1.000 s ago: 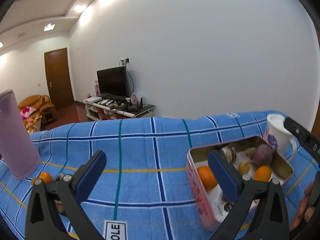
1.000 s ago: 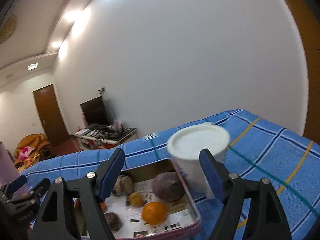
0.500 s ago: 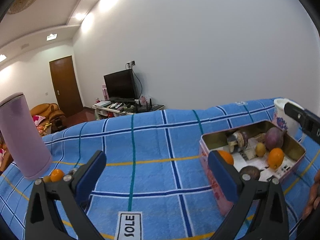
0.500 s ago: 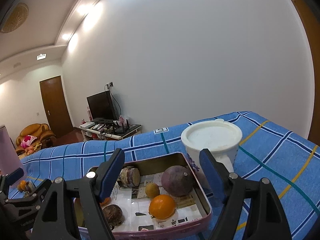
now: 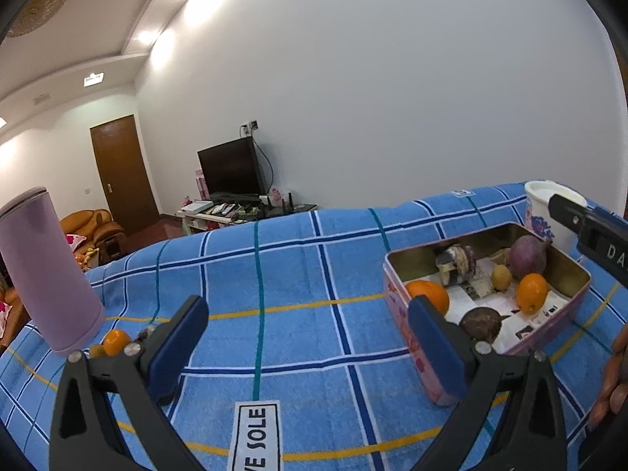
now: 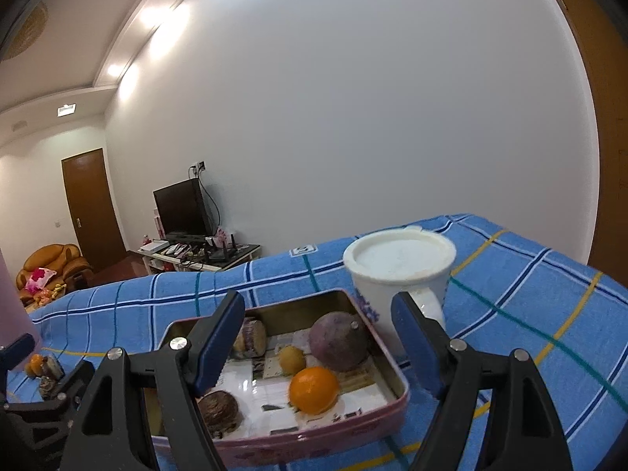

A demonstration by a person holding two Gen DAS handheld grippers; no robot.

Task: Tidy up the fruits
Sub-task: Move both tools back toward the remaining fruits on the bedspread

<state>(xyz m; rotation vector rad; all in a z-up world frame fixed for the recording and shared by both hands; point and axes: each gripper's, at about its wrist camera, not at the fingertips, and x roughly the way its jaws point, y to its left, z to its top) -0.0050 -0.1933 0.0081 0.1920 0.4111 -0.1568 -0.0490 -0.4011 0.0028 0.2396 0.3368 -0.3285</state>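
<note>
Hovering with fingers spread and empty as before, the left gripper and right gripper had drawn back slightly, so the fruit tin on the blue cloth showed more fully.

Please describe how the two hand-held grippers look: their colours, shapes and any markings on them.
The left gripper has two black plastic arms, each with a triangular cut-out and silver screw heads, ending in flat blue pads. The right gripper is built alike: black arms, silver screws, ribbed blue pads. Seen from the left camera, its black side bears white letters, only partly visible.
</note>
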